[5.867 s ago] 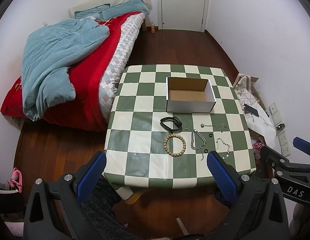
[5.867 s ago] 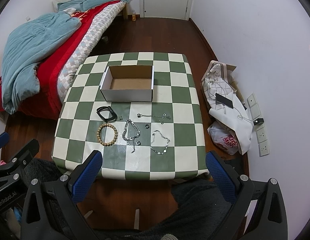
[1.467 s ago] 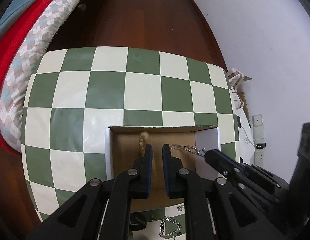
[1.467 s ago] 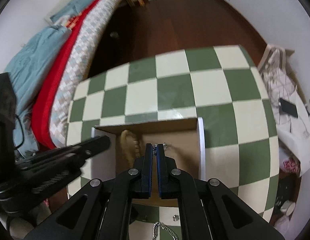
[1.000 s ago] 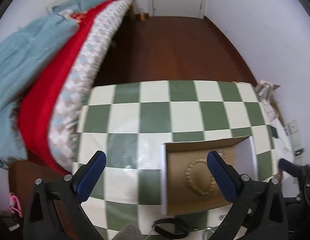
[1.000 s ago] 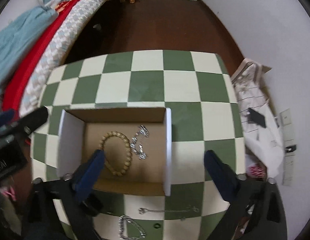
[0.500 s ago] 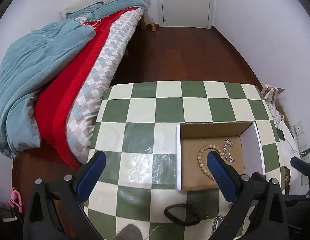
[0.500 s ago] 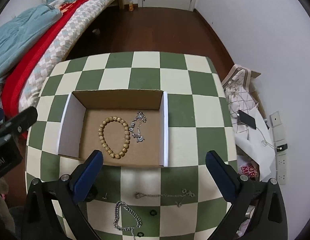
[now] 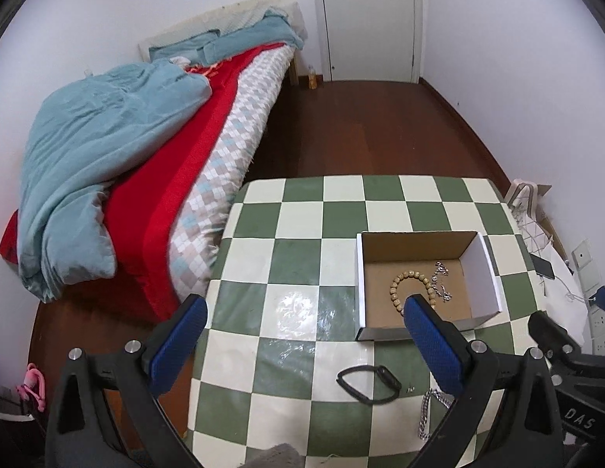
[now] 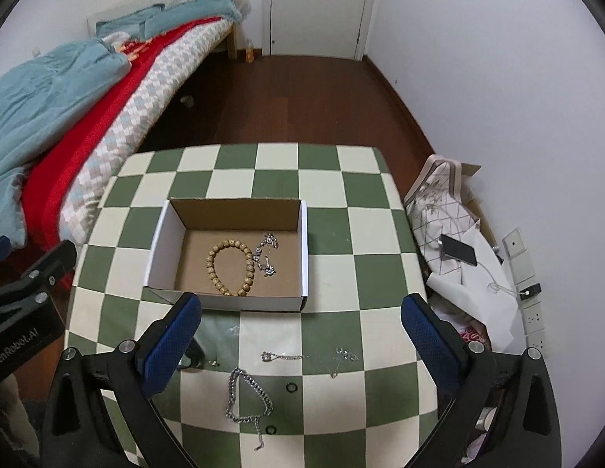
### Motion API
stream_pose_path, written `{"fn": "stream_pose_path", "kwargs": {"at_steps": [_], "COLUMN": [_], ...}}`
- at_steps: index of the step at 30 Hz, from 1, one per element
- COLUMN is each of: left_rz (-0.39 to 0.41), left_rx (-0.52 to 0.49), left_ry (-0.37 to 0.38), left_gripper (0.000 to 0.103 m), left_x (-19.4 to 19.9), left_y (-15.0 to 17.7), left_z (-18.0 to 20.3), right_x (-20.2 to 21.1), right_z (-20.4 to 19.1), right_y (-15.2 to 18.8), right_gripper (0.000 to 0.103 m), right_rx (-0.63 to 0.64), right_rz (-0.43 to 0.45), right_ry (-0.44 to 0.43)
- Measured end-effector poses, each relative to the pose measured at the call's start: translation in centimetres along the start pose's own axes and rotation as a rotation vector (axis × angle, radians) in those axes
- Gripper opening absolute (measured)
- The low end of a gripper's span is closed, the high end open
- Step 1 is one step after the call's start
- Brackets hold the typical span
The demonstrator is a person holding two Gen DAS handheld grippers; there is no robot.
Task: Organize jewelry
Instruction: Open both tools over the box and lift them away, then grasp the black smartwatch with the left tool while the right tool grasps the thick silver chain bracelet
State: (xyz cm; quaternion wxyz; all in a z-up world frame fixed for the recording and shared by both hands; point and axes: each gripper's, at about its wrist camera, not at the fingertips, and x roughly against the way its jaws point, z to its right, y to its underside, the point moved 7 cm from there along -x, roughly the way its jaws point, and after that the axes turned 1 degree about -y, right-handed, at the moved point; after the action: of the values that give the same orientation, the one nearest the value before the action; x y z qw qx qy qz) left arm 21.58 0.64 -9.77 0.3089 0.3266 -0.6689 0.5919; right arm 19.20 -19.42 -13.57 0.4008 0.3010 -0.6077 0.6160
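A cardboard box (image 10: 232, 302) stands on the green-and-white checkered table (image 10: 333, 241). Inside it lie a wooden bead bracelet (image 10: 208, 265) and a silver necklace (image 10: 269, 240). The left wrist view shows the same box (image 9: 479, 277), bracelet (image 9: 409, 275) and necklace (image 9: 440, 269). My right gripper (image 10: 302, 308) hangs open above the table, nearer than the box and holding nothing. My left gripper (image 9: 302, 312) is open and holds nothing, left of the box. On the near table lie a silver chain (image 10: 243, 397), a thin necklace (image 10: 284, 357) and a black band (image 9: 388, 376).
A bed (image 9: 146, 163) with red and blue covers runs along the table's left. To the right, a bag (image 10: 439, 202), a phone (image 10: 458, 251) and papers lie on the floor by wall sockets (image 10: 517, 249). Small black rings (image 10: 290, 387) dot the near table.
Both grippers, shut on the bracelet and necklace over the box 1.5 s ago, have opened and pulled back and up. The two pieces now lie in the box.
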Motion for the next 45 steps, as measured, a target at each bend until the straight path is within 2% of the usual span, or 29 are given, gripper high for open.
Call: {"fn": "stream_pose_path", "kwargs": {"at_steps": [6,11,16,19,21,22,23,27,30,31,34,35,36,38,41,44,45], "left_rz": [0.052,0.087,0.095,0.046,0.001,-0.023,-0.054,-0.160,-0.213,-0.231,-0.293,-0.316,-0.341,-0.383,-0.439,-0.444,-0.442], "left_rx": [0.016,0.034,0.052,0.040,0.018,0.005,-0.009,-0.031,-0.031,-0.029,0.007,0.023,0.041,0.070,0.102,0.079,0.066], "left_ry": [0.013,0.010,-0.040,-0.086,-0.133,-0.153,-0.173,-0.207,-0.202,-0.195,-0.138,-0.118,-0.100,-0.061,0.005,0.047,0.059], "left_gripper": [0.103,0.103,0.103,0.103,0.103,0.103,0.103,0.103,0.103,0.103,0.103,0.103,0.103,0.102,0.101,0.073,0.051], "left_x": [3.6,6.1,6.4,4.4,2.6,1.6,0.2,-3.8,-5.6,-6.2,-8.3,-9.1,-9.8,-11.1,-12.9,-13.8,-14.0], "left_y": [0.5,1.3,3.2,5.3,6.7,7.5,8.5,11.2,11.9,12.1,12.3,12.3,12.4,12.6,13.0,13.2,13.3], "left_z": [-0.7,-1.5,-2.6,-2.8,-2.8,-2.8,-2.8,-2.7,-2.3,-2.0,-1.3,-1.1,-0.8,-0.2,0.9,2.2,2.6], "right_x": [4.3,6.9,6.4,3.6,0.9,-0.4,-2.1,-7.1,-9.8,-10.5,-11.6,-11.6,-11.6,-11.5,-11.4,-11.3,-11.2], "right_z": [0.1,0.2,1.0,1.7,1.8,1.8,1.7,0.5,-0.8,-1.2,-2.1,-2.4,-2.5,-2.3,-1.0,0.4,0.9], "right_y": [0.7,2.1,4.8,7.6,9.5,10.4,11.5,14.2,15.5,15.9,16.9,17.0,17.1,17.3,17.6,17.9,18.0], "right_gripper": [0.103,0.103,0.103,0.102,0.090,0.078,0.071,0.060,0.057,0.056,0.042,0.032,0.028,0.009,0.008,0.008,0.008], "right_rx": [-0.016,-0.042,-0.080,-0.113,-0.136,-0.146,-0.161,-0.189,-0.173,-0.157,-0.109,-0.077,-0.048,-0.027,-0.081,-0.135,-0.159], "right_rz": [0.070,0.094,0.052,-0.017,-0.074,-0.101,-0.139,-0.221,-0.255,-0.264,-0.278,-0.273,-0.263,-0.257,-0.263,-0.269,-0.268], "right_ry": [-0.010,-0.046,-0.078,-0.097,-0.123,-0.135,-0.152,-0.196,-0.187,-0.173,-0.133,-0.115,-0.088,-0.058,-0.075,-0.096,-0.114]}}
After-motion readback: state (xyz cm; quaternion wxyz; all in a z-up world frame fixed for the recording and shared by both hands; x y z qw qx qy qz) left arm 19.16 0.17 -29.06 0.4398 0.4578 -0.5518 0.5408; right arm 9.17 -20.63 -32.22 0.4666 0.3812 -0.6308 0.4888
